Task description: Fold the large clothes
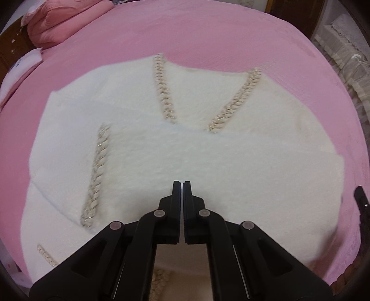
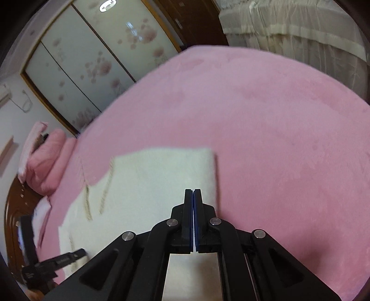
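Note:
A fluffy white cardigan (image 1: 175,148) with beige braided trim (image 1: 163,90) lies partly folded on the pink bed; its sleeves are laid in over the body. My left gripper (image 1: 181,185) is shut and empty, hovering above the near part of the cardigan. The right gripper's tip shows at the far right edge (image 1: 360,199). In the right wrist view the cardigan (image 2: 148,185) lies below and left of my right gripper (image 2: 192,192), which is shut with nothing seen between its fingers, above the garment's right edge. The left gripper (image 2: 69,257) shows at lower left.
The pink bedspread (image 1: 208,34) extends all around the cardigan. Pink pillows (image 1: 60,20) lie at the head of the bed by a wooden headboard (image 2: 13,208). A sliding floral wardrobe (image 2: 92,58) and pale curtains (image 2: 289,30) stand beyond the bed.

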Demonstrator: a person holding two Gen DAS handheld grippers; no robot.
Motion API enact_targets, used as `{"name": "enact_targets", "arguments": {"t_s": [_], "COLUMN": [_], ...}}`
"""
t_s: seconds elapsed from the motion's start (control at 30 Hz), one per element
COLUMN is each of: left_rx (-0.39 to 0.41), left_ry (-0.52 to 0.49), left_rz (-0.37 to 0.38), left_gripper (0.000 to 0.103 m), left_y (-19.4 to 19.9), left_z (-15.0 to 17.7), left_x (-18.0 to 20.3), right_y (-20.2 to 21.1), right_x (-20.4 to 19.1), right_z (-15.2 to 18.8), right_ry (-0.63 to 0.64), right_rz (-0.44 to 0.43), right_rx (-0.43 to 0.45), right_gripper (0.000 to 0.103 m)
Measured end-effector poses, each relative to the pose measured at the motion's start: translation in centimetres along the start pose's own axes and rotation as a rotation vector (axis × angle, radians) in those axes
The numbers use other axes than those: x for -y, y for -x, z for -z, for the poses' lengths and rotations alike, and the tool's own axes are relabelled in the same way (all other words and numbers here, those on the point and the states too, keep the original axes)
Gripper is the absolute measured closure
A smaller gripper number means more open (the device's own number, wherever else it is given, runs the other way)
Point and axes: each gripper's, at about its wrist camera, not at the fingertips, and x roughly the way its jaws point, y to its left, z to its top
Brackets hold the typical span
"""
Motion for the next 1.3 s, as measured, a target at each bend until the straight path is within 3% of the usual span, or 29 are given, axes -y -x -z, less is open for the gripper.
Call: {"name": "enact_targets", "arguments": {"t_s": [0.07, 0.13, 0.23, 0.3, 0.37, 0.43, 0.47, 0.57, 0.67, 0.73, 0.8, 0.9, 1.13, 1.3], "left_rx": [-0.01, -0.029, -0.061, -0.041, -0.032, -0.029, -0.024, 0.0, -0.006, -0.01, -0.012, -0.03, -0.077, -0.115], "left_ry": [-0.011, -0.026, -0.076, -0.128, -0.158, -0.122, -0.108, -0.082, -0.046, -0.053, -0.069, -0.042, 0.001, -0.049], "left_rz": [0.002, -0.035, -0.171, -0.267, -0.328, -0.303, -0.288, -0.227, -0.098, -0.093, -0.123, -0.127, -0.164, -0.186], "left_gripper": [0.102, 0.102, 0.102, 0.102, 0.102, 0.102, 0.102, 0.102, 0.102, 0.102, 0.102, 0.102, 0.102, 0.102], "left_y": [-0.4, -1.2, -3.2, -3.7, -4.3, -4.7, -4.4, -3.1, -2.1, -2.0, -2.2, -2.3, -2.6, -2.0], "left_z": [-0.4, -0.7, -1.1, -1.1, -1.2, -1.9, -2.2, -2.6, -2.6, -2.6, -2.8, -2.7, -0.4, 1.8], "left_x": [0.6, 0.9, 0.7, 0.9, 0.7, -0.3, -0.4, -0.7, -0.4, 0.3, 0.8, 0.3, -4.7, -5.8], "right_y": [-1.7, -3.3, -6.4, -6.3, -5.6, -5.7, -5.3, -4.2, -2.3, -4.0, -5.9, -9.0, -6.9, -4.5], "right_x": [-1.0, -2.4, -3.9, -2.5, -1.5, -1.5, -0.3, 1.1, 0.5, -2.0, -3.7, -4.9, -1.1, -1.8], "right_z": [0.0, 0.6, 2.0, 2.1, 2.3, 2.5, 2.1, 1.1, -0.2, -0.3, 0.0, 0.7, 4.7, 7.3], "right_ry": [0.03, 0.102, 0.167, 0.13, 0.138, 0.143, 0.09, -0.032, 0.034, 0.116, 0.176, 0.184, 0.032, 0.18], "right_rz": [-0.045, 0.037, 0.149, 0.193, 0.331, 0.564, 0.573, 0.404, 0.162, 0.054, 0.102, 0.195, 0.189, 0.223], "right_rx": [-0.101, -0.174, -0.256, -0.232, -0.18, -0.123, -0.113, -0.086, -0.046, -0.091, -0.099, -0.182, -0.205, -0.217], "right_gripper": [0.102, 0.102, 0.102, 0.103, 0.103, 0.103, 0.103, 0.103, 0.103, 0.103, 0.103, 0.103, 0.103, 0.103]}}
